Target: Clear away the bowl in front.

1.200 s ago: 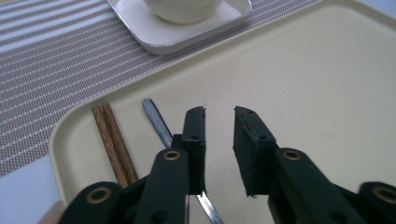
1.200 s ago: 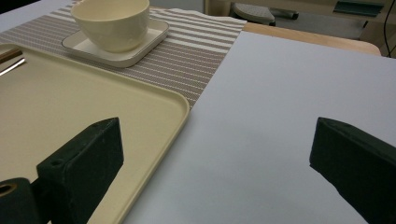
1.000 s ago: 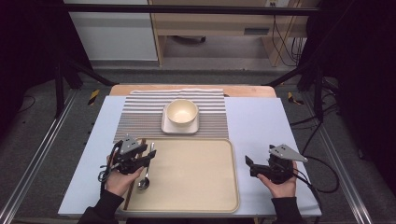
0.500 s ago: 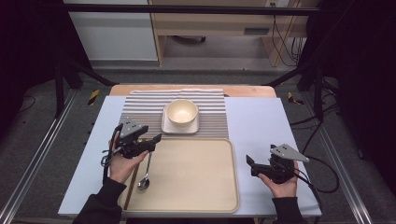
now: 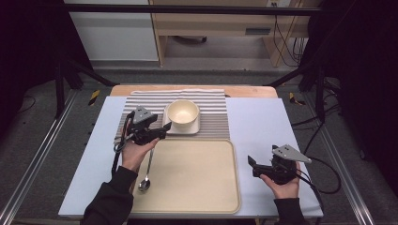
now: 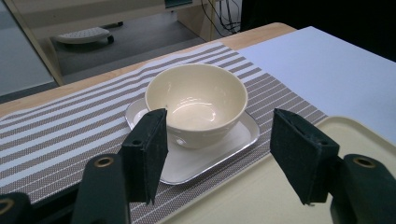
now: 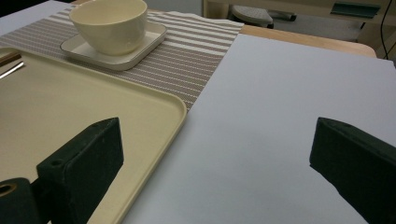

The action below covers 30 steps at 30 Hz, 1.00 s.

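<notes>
a cream bowl [image 6: 196, 103] sits on a small white plate [image 6: 219, 148] on the striped mat [image 5: 213, 119]. the left gripper [image 6: 219, 161] hovers just before it, jaws apart and empty, having just been opening. a spoon [image 5: 146, 176] lies on the tray [image 5: 197, 183], apparently untouched. the right gripper [image 5: 253, 166] waits open beside the tray.

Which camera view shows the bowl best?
The left gripper view: the bowl sits near and central on its small plate, framed by open fingers. The high view shows it small from above; the right gripper view shows it at the top edge, rim cut off.
</notes>
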### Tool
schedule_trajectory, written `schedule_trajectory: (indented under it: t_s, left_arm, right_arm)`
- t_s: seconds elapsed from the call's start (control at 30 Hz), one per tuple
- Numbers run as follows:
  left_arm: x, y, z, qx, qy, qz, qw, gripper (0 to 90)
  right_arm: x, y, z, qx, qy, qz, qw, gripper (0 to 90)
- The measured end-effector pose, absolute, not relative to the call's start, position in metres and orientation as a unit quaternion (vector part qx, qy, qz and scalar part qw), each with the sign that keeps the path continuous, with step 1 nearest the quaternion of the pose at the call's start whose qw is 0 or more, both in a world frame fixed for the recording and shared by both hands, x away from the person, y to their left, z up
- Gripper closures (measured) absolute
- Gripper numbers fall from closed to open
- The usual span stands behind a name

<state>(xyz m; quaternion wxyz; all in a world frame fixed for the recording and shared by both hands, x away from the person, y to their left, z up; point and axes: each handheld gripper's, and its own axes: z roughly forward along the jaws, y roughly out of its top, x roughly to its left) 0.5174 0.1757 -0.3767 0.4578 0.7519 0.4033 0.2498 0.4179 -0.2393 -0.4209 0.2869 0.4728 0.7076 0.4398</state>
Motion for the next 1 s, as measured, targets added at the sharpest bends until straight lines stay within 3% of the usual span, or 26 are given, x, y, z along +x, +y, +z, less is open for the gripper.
schedule_trajectory:
  t_s: [1.0]
  left_arm:
    - [0.591,0.156,-0.405,0.753,0.426,0.263,0.428,34.5]
  right_arm:
    - [0.420,-0.239,-0.421,0.471,0.707,0.442,0.287,2.4]
